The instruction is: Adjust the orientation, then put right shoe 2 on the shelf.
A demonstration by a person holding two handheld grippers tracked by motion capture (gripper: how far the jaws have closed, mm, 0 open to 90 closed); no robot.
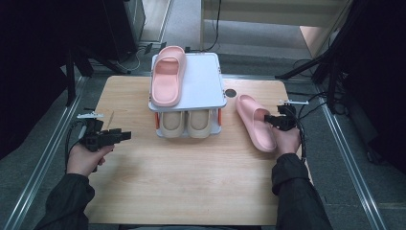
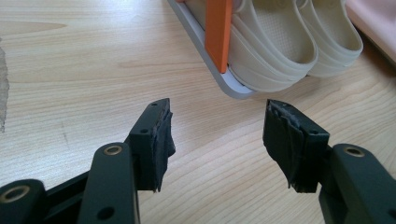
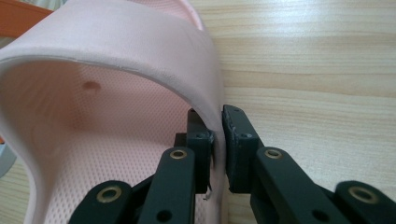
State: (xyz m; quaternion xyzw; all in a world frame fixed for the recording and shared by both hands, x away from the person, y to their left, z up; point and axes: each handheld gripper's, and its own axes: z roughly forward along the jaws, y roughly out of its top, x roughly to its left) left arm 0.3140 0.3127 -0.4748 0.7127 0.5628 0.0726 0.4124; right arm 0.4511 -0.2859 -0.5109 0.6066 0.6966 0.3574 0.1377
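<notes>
Nearest the lens in the right gripper view, the right gripper has its two black jaws pinched together on the thin side wall of the pink slipper — one pad inside the strap arch, the other outside against the edge, with the pink wall sandwiched between them. The grip sits at the lower middle of that frame, and the strap arches away to the upper left.

From the high view, that slipper lies flat on the table at centre right, its long axis running from the upper middle toward the lower right, and the right gripper bites it from the right side. The shoe rack stands just left of it at upper centre; its top shelf carries the other pink slipper on the left half, leaving the right half bare. Two beige slippers fill the lower shelf.

So the held slipper's likely home is up and to the left of the fingers — the right hand is plainly the nearer one.

The left gripper, at lower left, hovers with jaws spread wide over bare wood, holding nothing.
</notes>
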